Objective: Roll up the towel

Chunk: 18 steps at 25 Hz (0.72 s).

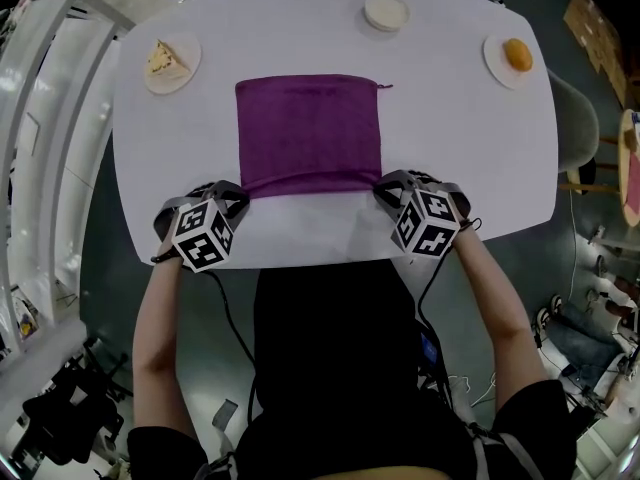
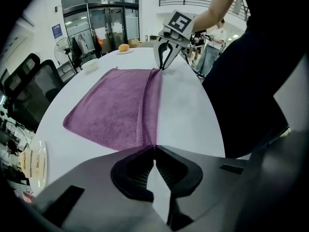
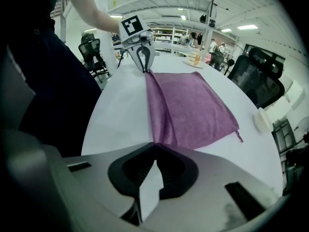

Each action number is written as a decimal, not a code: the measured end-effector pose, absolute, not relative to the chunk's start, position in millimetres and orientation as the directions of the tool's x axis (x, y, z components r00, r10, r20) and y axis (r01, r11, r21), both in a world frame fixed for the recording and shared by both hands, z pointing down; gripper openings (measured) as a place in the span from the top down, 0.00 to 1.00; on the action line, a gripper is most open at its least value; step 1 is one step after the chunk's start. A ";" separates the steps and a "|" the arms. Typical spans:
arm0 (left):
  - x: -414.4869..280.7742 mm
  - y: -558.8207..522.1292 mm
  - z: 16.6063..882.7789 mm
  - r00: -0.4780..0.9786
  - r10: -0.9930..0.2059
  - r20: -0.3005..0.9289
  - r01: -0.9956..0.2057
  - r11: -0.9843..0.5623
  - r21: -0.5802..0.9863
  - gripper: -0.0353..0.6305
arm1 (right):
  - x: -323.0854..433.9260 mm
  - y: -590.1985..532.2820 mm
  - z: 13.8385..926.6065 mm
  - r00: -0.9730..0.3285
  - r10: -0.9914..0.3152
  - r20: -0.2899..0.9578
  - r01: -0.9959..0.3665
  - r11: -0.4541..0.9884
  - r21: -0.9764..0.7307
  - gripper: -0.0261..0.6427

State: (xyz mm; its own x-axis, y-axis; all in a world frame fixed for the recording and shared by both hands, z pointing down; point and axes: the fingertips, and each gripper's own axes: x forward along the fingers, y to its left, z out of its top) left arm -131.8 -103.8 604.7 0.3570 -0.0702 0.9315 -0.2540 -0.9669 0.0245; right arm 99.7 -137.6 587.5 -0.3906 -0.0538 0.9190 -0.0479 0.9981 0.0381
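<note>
A purple towel (image 1: 310,128) lies flat in the middle of the white table (image 1: 470,158). Its near edge is turned up in a narrow strip that runs between the two near corners. My left gripper (image 1: 243,195) is shut on the near left corner, and in the left gripper view the jaw tips (image 2: 153,148) meet on the towel (image 2: 120,110). My right gripper (image 1: 381,188) is shut on the near right corner; the right gripper view shows its tips (image 3: 154,143) pinching the towel (image 3: 188,105). Each gripper view shows the other gripper (image 2: 162,67) (image 3: 144,69) at the far end of that edge.
A plate with a cake slice (image 1: 170,63) sits at the far left. A small white bowl (image 1: 386,11) stands beyond the towel and a plate with an orange item (image 1: 512,58) at the far right. The table's near edge runs just behind both grippers. Office chairs stand around.
</note>
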 end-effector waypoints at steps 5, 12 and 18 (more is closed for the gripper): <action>-130.7 -94.4 592.2 0.375 -0.056 0.925 -0.239 -0.970 0.038 0.92 | 101.1 -126.8 577.0 -0.393 -0.029 0.919 -0.040 0.999 0.014 0.93; -135.1 -123.7 579.5 0.397 -0.121 0.910 -0.293 -0.956 0.000 0.92 | 98.9 -148.1 564.3 -0.419 -0.075 0.905 -0.103 0.994 0.035 0.93; -137.4 -144.2 582.2 0.399 -0.155 0.904 -0.364 -0.932 0.001 0.92 | 98.5 -172.2 562.2 -0.428 -0.113 0.896 -0.152 0.987 0.052 0.93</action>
